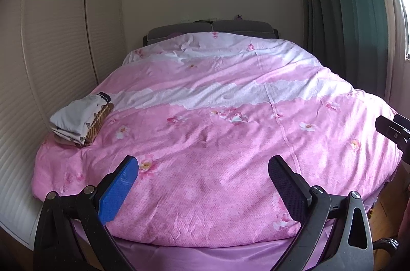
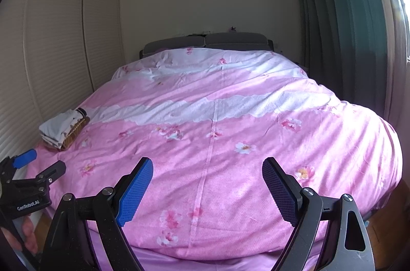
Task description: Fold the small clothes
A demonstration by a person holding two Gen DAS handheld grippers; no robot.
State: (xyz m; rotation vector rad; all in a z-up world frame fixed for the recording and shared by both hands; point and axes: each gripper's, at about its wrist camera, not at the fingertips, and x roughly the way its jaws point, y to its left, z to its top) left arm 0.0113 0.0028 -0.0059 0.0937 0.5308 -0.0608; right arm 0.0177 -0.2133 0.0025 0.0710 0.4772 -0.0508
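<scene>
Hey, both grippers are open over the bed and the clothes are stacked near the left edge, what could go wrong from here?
1. The pile of folded clothes sits near the left edge of the pink duvet; a nudge might tip it off.
2. The left hand-held gripper could pinch the rumpled duvet along with a garment.
3. The right hand-held gripper is farther from the pile, so reaching across may crowd the left one.

Small dark items (image 1: 205,20) on the headboard (image 1: 210,28) are too small to identify.
</scene>
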